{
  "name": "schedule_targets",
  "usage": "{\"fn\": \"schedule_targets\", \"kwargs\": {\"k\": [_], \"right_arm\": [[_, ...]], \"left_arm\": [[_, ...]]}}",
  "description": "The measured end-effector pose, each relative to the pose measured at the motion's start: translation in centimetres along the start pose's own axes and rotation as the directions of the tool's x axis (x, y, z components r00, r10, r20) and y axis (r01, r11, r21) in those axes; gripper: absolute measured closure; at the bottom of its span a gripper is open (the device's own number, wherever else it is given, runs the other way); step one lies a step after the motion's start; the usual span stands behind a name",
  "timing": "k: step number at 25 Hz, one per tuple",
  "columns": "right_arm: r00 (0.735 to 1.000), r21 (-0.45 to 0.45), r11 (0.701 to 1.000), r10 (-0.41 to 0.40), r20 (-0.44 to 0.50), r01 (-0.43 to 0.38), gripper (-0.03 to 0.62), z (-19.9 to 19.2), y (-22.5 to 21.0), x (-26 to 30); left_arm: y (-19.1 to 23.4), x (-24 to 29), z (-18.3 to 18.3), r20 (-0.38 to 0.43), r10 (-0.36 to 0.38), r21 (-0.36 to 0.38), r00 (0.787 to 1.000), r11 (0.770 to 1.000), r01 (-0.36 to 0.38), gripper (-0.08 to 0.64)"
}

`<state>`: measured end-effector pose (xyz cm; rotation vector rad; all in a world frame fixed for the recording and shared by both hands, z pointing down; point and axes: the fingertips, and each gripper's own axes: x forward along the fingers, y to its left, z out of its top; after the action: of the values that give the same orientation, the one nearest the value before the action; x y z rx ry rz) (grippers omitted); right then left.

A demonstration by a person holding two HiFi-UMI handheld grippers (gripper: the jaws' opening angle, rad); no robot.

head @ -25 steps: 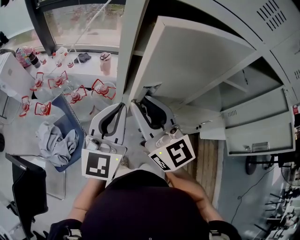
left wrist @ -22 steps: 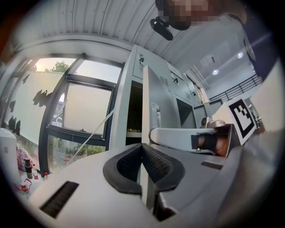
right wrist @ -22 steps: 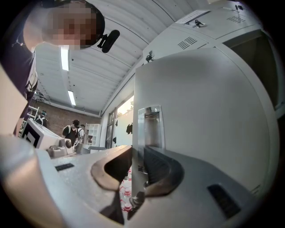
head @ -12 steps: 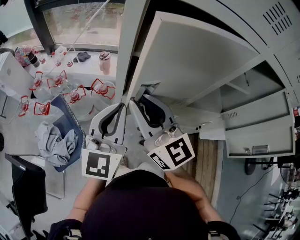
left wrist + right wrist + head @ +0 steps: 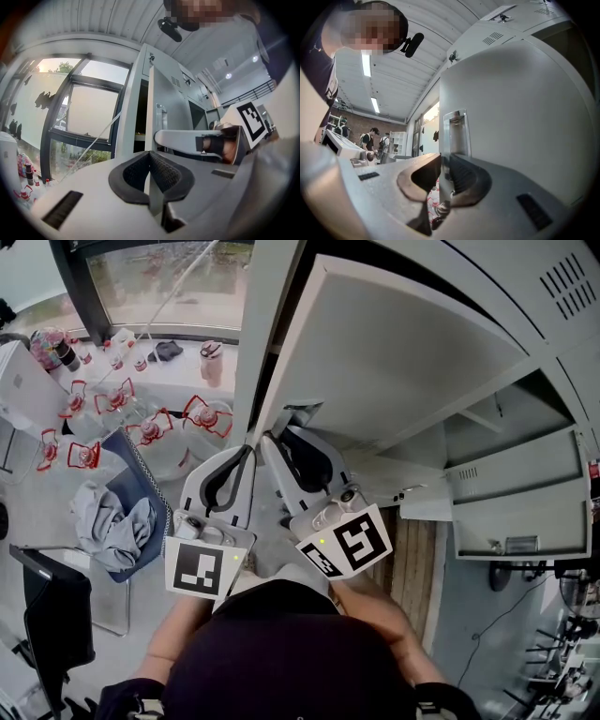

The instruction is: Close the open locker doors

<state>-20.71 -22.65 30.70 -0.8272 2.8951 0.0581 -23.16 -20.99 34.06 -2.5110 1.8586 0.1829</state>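
Note:
A tall grey locker door [image 5: 394,352] stands swung out from the locker bank. My right gripper [image 5: 273,440] sits at its free edge, just below the recessed handle [image 5: 292,415]. In the right gripper view the thin edge of the door [image 5: 515,117] runs between the jaws of my right gripper [image 5: 442,161], under the handle [image 5: 454,131]. The jaws are closing on that edge, with a sliver of gap still showing. My left gripper [image 5: 247,452] hangs beside it to the left, shut and holding nothing; its tips [image 5: 150,154] meet.
Two smaller locker doors [image 5: 520,493] hang open at the right. Glass bottles with red clasps [image 5: 150,427] stand on a table at the left by the window [image 5: 159,282]. A blue basket with cloth [image 5: 117,521] and a black chair [image 5: 52,606] are below.
The big door's edge and my right gripper have shifted slightly up in the head view. The left gripper has barely moved.

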Motion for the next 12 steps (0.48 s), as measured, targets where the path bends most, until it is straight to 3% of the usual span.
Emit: {"fn": "schedule_targets", "kwargs": {"k": [12], "right_arm": [[0.999,-0.008,0.999,-0.032,-0.005,0.032,0.545,-0.3,-0.9,1.4]], "left_arm": [[0.9,1.1,-0.3,-0.001,-0.012,-0.007,1.0,1.0,0.012,0.56]]}}
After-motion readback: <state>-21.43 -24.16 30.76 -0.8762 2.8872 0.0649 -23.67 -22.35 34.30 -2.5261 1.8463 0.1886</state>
